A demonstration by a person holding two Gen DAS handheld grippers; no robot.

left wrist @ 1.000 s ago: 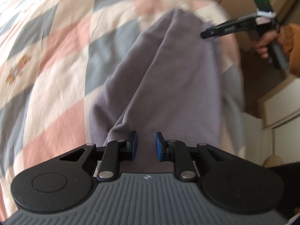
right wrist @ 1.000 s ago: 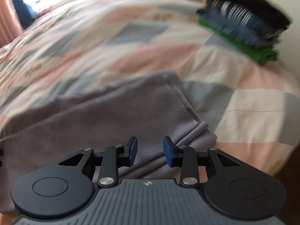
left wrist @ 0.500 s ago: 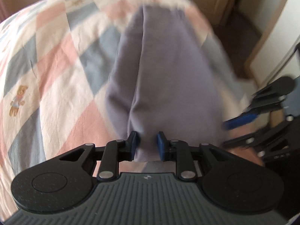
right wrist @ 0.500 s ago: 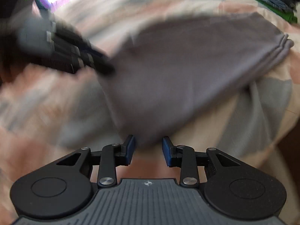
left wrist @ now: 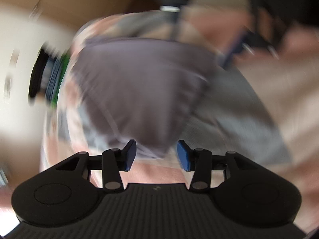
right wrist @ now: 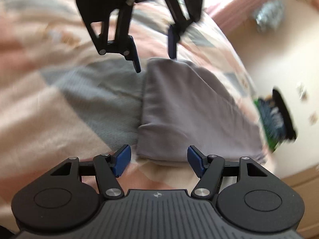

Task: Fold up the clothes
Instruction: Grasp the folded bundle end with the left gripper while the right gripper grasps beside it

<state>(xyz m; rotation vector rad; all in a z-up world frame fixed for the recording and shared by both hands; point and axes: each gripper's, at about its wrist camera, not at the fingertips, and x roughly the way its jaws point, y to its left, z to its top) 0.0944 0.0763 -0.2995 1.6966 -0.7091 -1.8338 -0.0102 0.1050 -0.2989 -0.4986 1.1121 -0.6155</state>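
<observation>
A grey-purple garment [right wrist: 191, 107] lies folded into a compact block on the checked bedspread [right wrist: 49, 109]. In the blurred left wrist view the same garment [left wrist: 139, 91] fills the middle, its near corner just beyond the pads. My left gripper [left wrist: 157, 155] is open, nothing between its blue pads. My right gripper [right wrist: 159, 160] is open too, hovering at the garment's near edge. In the right wrist view the left gripper [right wrist: 154, 59] hangs open over the garment's far corner. The right gripper shows only as a dark blur at the upper right of the left wrist view.
A stack of folded clothes [right wrist: 277, 117], dark on top and green underneath, sits at the bed's right edge; the same stack [left wrist: 49, 79] is at the left in the left wrist view. A pale wall [right wrist: 279, 49] and wooden furniture [right wrist: 299, 191] lie past the bed's edge.
Both grippers have opened and let go of the garment, which now lies folded shorter. The two grippers now face each other across it, and the cameras swung fast.
</observation>
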